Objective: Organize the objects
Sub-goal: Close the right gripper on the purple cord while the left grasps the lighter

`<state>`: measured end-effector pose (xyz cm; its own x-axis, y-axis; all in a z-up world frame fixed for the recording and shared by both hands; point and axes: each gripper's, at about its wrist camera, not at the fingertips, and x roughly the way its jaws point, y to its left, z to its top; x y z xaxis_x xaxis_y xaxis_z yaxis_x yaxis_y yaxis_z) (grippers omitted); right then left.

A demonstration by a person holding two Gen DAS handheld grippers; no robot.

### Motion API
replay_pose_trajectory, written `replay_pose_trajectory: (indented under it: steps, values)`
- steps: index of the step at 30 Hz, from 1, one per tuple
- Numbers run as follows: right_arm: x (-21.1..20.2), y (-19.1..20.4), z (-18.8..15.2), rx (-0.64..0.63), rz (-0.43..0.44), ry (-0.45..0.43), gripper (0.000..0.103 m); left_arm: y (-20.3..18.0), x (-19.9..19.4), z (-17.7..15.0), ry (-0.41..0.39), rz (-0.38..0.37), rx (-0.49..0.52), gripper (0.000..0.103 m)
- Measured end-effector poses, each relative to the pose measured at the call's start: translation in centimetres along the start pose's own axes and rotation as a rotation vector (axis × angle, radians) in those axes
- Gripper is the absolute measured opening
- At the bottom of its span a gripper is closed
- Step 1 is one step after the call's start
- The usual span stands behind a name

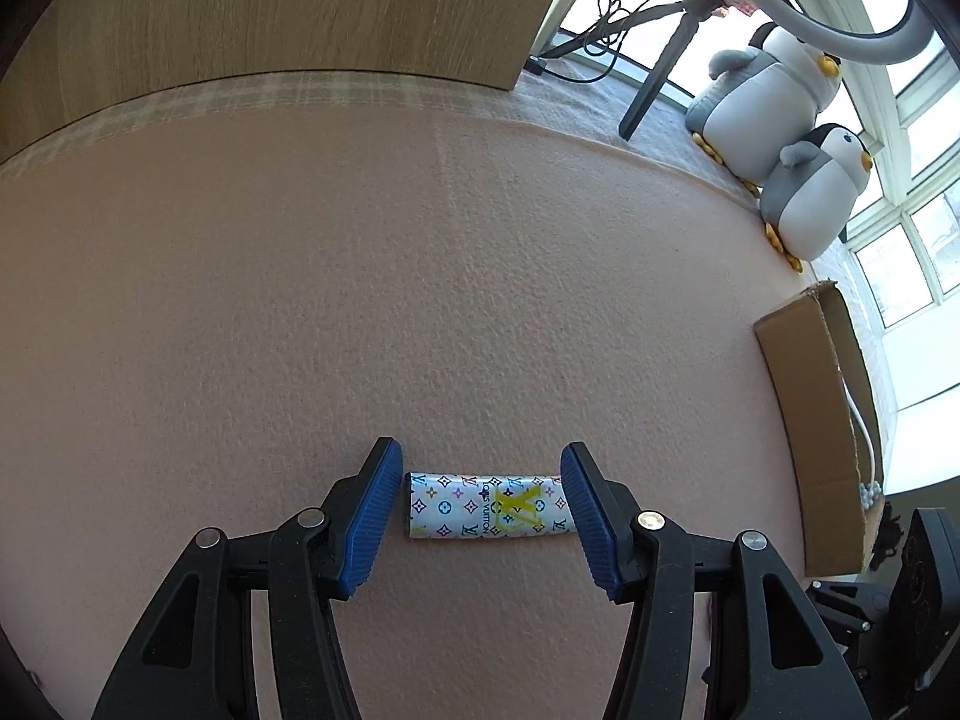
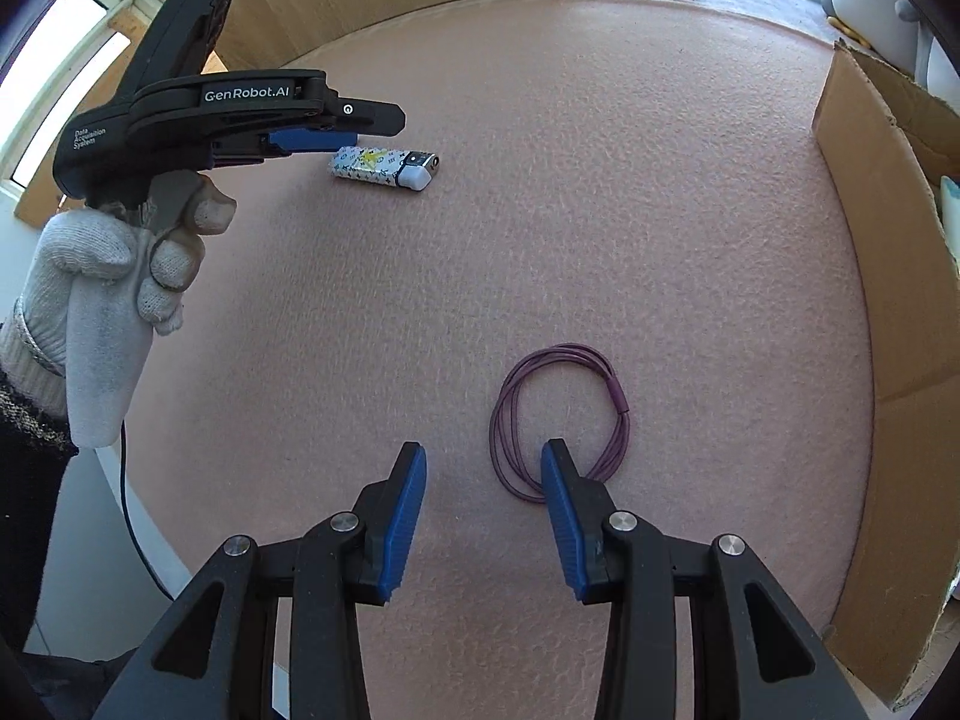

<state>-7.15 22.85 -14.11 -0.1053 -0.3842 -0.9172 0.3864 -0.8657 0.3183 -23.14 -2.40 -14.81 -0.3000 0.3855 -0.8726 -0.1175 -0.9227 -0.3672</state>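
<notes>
With both tools being held open, the left tool (image 1: pixel 480 498) straddling the lighter (image 1: pixel 489 505) on the mat (image 1: pixel 420 300) w/o contact, the lighter is risking being nudged askew, and the right tool (image 2: pixel 483 498) is risking snagging the cord loop (image 2: pixel 558 420).

- One patterned lighter (image 2: pixel 385 167)
- One coil of purple cord (image 2: pixel 558 420)
- One cardboard box (image 2: pixel 888 276)
- Two plush penguins (image 1: pixel 774 96)
- Two grippers (image 2: pixel 483 516)

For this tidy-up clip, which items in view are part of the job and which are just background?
Part of the job:
- patterned lighter
- purple cord loop
- cardboard box
- left tool
- right tool

Just background:
- two plush penguins
- black stand leg
- wooden panel
</notes>
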Motion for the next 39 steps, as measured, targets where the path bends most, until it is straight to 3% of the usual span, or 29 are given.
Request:
replay_pose_trajectory:
  steps: [9, 15, 22, 27, 28, 29, 32, 35, 39]
  values:
    - [-0.4, -0.7, 0.3, 0.023, 0.031, -0.005, 0.037, -2.8, -0.9, -5.0, 0.051, -0.031, 0.049, 0.059]
    - [0.0, 0.0, 0.5, 0.018, 0.017, -0.013, 0.037, -5.3, -0.9, -5.6, 0.014, 0.092, 0.131, 0.059]
    - [0.1, 2.1, -0.5, -0.124, -0.153, -0.028, 0.037, -6.6, 0.5, -4.5, 0.016, 0.215, 0.231, 0.058]
    - [0.6, 3.4, -0.7, -0.247, -0.267, -0.020, 0.037, -6.8, 1.0, -4.4, 0.006, 0.239, 0.255, 0.046]
    - [0.6, 3.5, -0.8, -0.259, -0.273, -0.020, 0.036, -6.8, 1.0, -4.4, 0.003, 0.242, 0.258, 0.039]
    - [0.6, 3.5, -0.8, -0.264, -0.273, -0.018, 0.035, -6.6, 0.9, -4.4, 0.002, 0.241, 0.256, 0.032]
    - [0.4, 3.1, -0.6, -0.260, -0.275, -0.016, 0.025, -5.9, 0.5, -4.6, -0.004, 0.227, 0.233, 0.026]
    - [0.4, 2.8, -0.4, -0.241, -0.281, -0.021, 0.012, -5.1, 0.0, -5.1, -0.013, 0.203, 0.193, 0.025]
    - [-0.1, 1.7, -0.3, -0.190, -0.257, -0.034, 0.003, -4.3, -0.9, -6.2, -0.021, 0.154, 0.123, 0.025]
